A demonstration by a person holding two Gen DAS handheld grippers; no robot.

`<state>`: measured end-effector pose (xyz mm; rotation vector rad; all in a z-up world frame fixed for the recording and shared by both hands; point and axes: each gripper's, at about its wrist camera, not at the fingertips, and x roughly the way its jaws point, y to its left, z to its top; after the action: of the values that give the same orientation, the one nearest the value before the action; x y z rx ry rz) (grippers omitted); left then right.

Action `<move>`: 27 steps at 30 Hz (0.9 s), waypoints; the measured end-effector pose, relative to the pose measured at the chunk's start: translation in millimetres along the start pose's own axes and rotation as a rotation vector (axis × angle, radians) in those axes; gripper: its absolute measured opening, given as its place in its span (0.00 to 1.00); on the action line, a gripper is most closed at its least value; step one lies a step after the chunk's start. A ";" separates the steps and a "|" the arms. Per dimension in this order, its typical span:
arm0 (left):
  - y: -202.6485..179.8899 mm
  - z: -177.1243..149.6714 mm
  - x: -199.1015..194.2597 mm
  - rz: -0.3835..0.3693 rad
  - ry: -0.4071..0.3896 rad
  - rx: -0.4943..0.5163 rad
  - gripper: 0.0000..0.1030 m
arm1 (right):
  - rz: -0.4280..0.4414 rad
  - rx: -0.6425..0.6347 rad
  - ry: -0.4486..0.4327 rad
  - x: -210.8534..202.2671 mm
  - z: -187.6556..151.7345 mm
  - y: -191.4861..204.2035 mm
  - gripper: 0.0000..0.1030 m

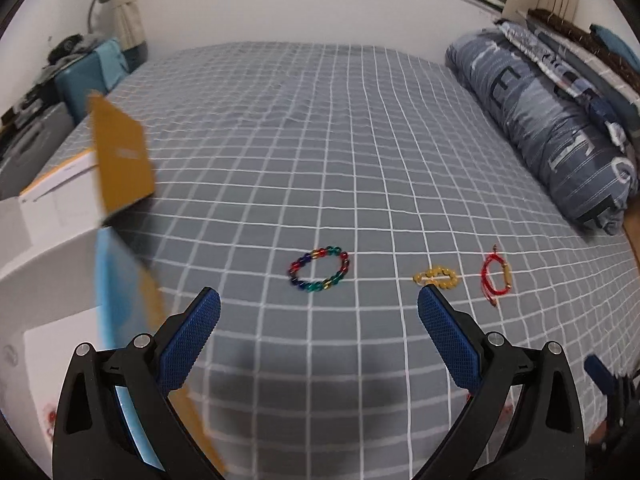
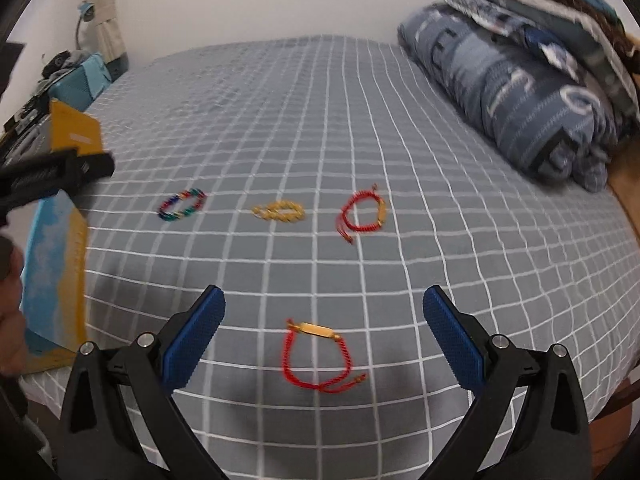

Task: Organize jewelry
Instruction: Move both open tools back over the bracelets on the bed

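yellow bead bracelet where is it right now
In the right wrist view the yellow bead bracelet lies on the checked bedspread, in the middle of a row, between the multicoloured bead bracelet and a red cord bracelet.

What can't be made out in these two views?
- Box contents: left view, raised lid and motion blur hide the inside.
- Near red bracelet: left view, hidden behind a gripper finger.
- Yellow bracelet: right view, too blurred to tell beads from chain.
- Pillow lettering: cut off by folds.
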<state>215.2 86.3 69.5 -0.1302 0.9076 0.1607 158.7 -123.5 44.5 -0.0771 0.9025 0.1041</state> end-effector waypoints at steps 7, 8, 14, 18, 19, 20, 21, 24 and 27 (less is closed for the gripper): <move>-17.1 11.2 80.0 0.048 0.087 0.026 0.94 | 0.010 0.004 0.065 38.6 -12.5 -16.4 0.92; -17.3 12.3 89.1 0.058 0.097 0.033 0.94 | 0.021 0.008 0.068 43.2 -13.8 -18.4 0.92; -19.0 15.3 131.1 0.088 0.132 0.035 0.94 | 0.046 -0.010 0.115 66.0 -21.9 -19.7 0.89; -12.4 9.3 155.9 0.066 0.182 0.004 0.94 | 0.070 -0.008 0.130 74.2 -25.5 -19.7 0.86; -11.7 8.1 159.3 0.069 0.189 0.004 0.94 | 0.078 0.000 0.133 76.9 -26.8 -20.5 0.85; -11.4 6.5 164.2 0.072 0.196 0.004 0.94 | 0.092 0.006 0.142 80.5 -28.1 -20.9 0.85; -11.7 5.6 166.3 0.073 0.193 0.003 0.94 | 0.101 0.009 0.149 82.7 -28.6 -21.4 0.83; -12.6 4.9 166.4 0.077 0.182 -0.003 0.94 | 0.119 0.012 0.158 88.4 -31.0 -20.3 0.81; -14.3 4.3 167.4 0.084 0.177 0.001 0.93 | 0.131 0.010 0.166 91.0 -32.8 -18.9 0.80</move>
<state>322.6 87.0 -59.8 -0.1064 1.0903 0.2297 191.5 -140.7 -46.9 -0.0176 1.0736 0.2173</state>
